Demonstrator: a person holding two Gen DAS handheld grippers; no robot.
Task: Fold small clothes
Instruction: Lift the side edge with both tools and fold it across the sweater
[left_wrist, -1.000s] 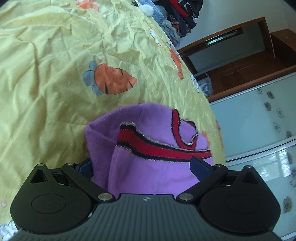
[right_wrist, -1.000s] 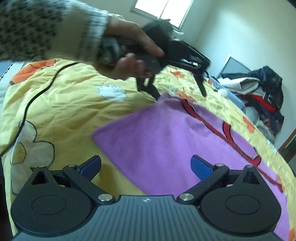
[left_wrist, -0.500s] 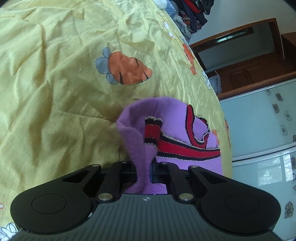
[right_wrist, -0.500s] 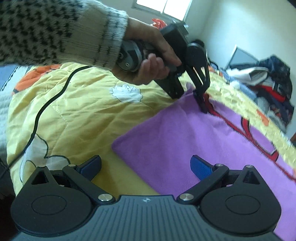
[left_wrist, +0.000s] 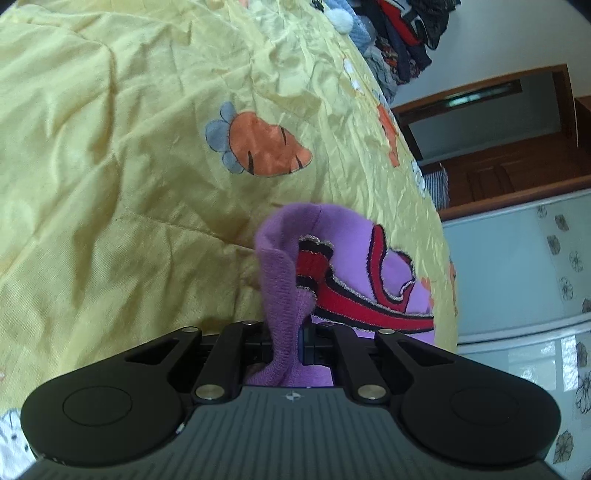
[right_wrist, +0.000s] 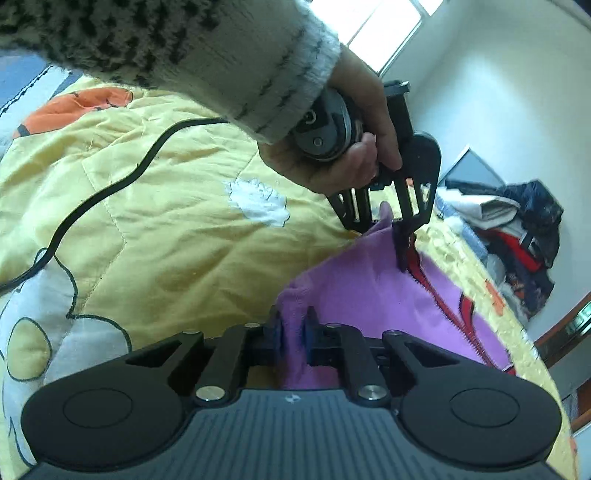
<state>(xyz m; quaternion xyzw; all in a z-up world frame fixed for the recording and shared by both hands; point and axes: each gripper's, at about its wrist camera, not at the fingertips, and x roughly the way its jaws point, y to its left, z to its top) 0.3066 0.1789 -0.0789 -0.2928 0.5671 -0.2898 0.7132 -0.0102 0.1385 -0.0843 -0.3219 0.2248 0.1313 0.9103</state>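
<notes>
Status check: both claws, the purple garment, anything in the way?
Left claw shut on garment edge. Right claw, just closing, pinches another edge. Garment on quilt. Nothing obstructing.

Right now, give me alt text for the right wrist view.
The right hand-held gripper is closing on a corner of a purple garment lying on a yellow quilt. Beyond, a person's hand holds the left hand-held gripper, pinching another edge.

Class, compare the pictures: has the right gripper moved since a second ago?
Yes. The right gripper has advanced over the yellow quilt onto the purple garment's corner, its jaws closing on it.
</notes>
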